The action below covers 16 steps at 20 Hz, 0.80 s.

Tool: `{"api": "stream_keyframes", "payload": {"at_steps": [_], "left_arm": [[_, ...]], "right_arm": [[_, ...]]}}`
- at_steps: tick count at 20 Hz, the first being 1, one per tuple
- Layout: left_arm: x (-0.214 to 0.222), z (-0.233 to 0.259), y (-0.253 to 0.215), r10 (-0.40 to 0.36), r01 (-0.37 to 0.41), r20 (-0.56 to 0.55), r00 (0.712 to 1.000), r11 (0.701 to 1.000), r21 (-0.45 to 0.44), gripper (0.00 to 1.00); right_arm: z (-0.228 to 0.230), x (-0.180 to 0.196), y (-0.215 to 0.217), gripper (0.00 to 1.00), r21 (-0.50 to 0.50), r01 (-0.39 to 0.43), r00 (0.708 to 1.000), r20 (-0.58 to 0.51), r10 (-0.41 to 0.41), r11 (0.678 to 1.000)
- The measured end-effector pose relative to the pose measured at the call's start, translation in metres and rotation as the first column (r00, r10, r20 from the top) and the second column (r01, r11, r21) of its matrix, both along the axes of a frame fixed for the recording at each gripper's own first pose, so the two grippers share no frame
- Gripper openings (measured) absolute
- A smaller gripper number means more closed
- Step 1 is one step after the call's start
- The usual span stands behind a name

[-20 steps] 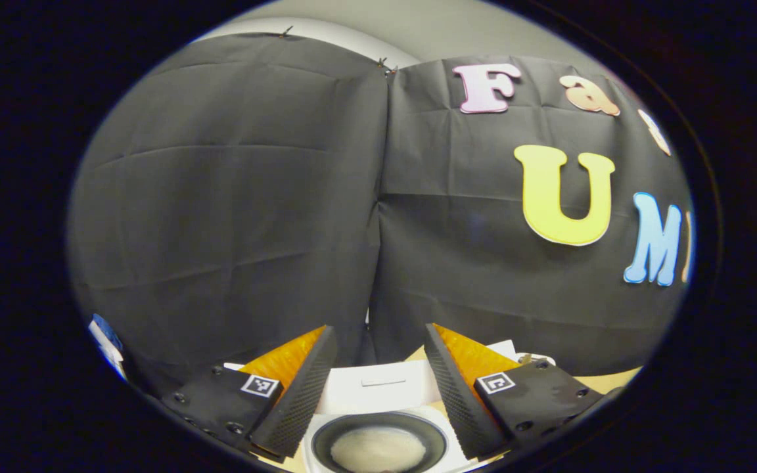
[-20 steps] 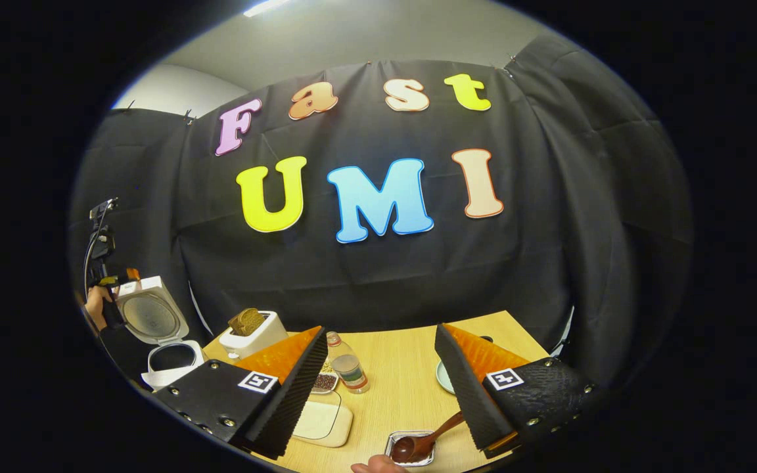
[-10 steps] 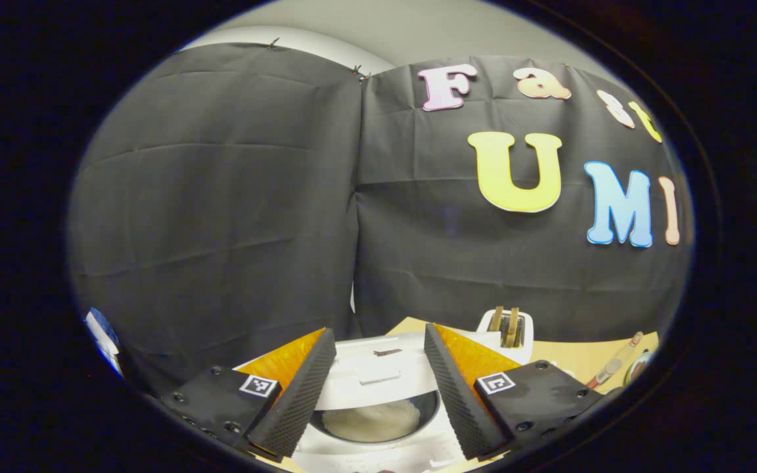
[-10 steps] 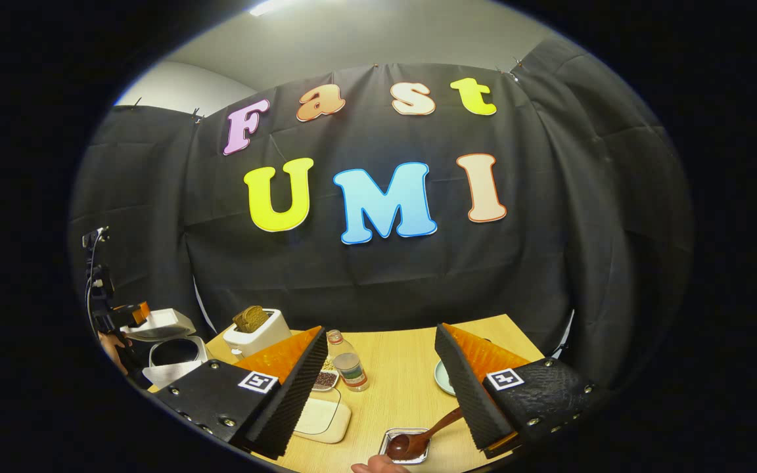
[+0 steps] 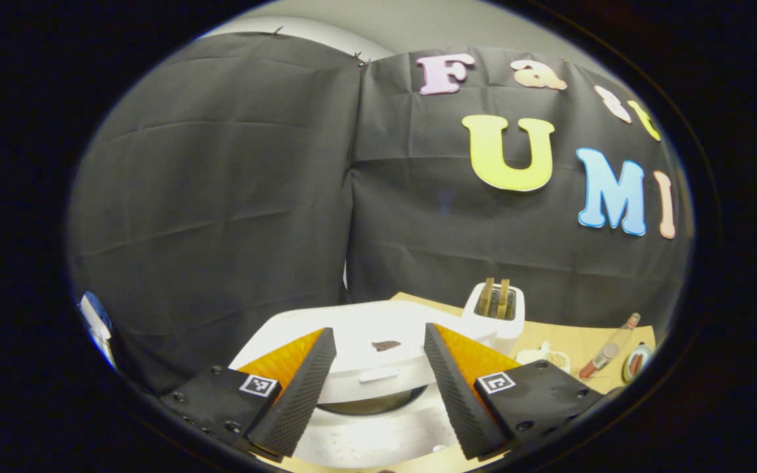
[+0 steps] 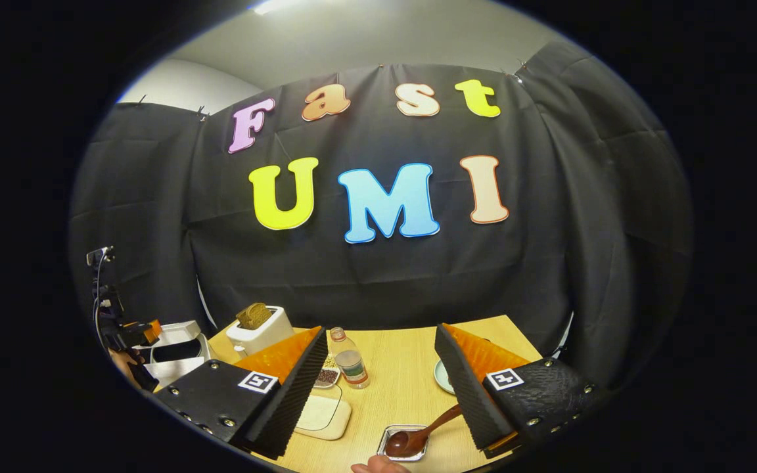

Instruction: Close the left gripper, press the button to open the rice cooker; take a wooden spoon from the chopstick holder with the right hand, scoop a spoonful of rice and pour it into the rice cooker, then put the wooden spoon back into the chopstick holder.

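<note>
I take the wooden table as my landmark. At its far left end sits the white rice cooker, its lid tilted low over the pot with only a dark slit left at the front. My left gripper hangs right over that lid, fingers spread wide apart and pinching nothing; in the right gripper view I see it at the table's left edge, held in a hand. Behind the cooker on the table stands a white toaster with bread in its slots. My right gripper is spread over the table's near side, gripping nothing. Below it, the wooden spoon rests with its bowl in a small clear tray.
</note>
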<state>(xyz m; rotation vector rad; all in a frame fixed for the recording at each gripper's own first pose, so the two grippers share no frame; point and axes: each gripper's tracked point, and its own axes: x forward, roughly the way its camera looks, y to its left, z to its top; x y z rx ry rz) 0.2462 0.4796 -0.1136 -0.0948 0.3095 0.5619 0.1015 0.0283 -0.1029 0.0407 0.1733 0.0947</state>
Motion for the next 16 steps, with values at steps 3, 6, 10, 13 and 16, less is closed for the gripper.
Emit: {"api": "stream_keyframes", "payload": {"at_steps": [3,6,10,13,16], "left_arm": [[0.004,-0.002,0.002,-0.01,0.009,-0.041,0.999,1.0,-0.011,0.94],[0.009,-0.017,-0.001,-0.016,0.013,-0.082,0.997,0.999,-0.034,0.95],[0.021,-0.052,-0.009,-0.037,0.023,-0.168,0.985,0.996,-0.081,0.95],[0.017,-0.053,-0.008,-0.019,0.0,-0.179,0.984,0.995,-0.104,0.97],[0.016,-0.051,-0.007,-0.044,0.027,-0.188,0.981,0.995,-0.093,0.98]], "right_arm": [[0.001,-0.002,0.001,0.99,0.003,-0.001,1.0,-0.002,0.001,1.0],[-0.001,-0.004,0.004,0.99,0.003,-0.003,1.0,-0.009,0.003,1.0],[-0.002,-0.006,0.008,0.99,-0.001,-0.01,1.0,-0.018,0.01,1.0],[-0.004,-0.007,0.01,0.99,0.001,-0.013,1.0,-0.019,0.013,1.0],[-0.004,-0.01,0.013,0.99,0.011,-0.017,1.0,-0.017,0.017,1.0]]}}
